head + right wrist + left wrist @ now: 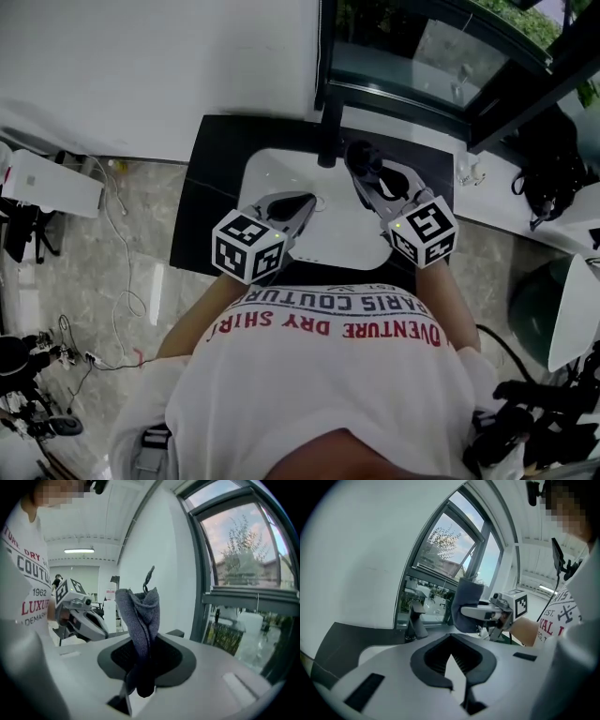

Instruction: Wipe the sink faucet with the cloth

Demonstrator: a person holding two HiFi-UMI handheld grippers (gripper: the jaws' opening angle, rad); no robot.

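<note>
right tool [139, 660] is clamped on the grey cloth [140, 616], near the black faucet [327, 141], at its 4 o'clock over the sink [267, 173]. left tool [451, 657] looks closed and empty, i think. still the approach step: next, press the cloth onto the spout.

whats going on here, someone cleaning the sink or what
A person stands over a white sink with a gripper in each hand. The right gripper is shut on a grey cloth and holds it up just to the right of the black faucet, not clearly touching it. The left gripper hangs over the basin with its jaws together and nothing in them.
</note>
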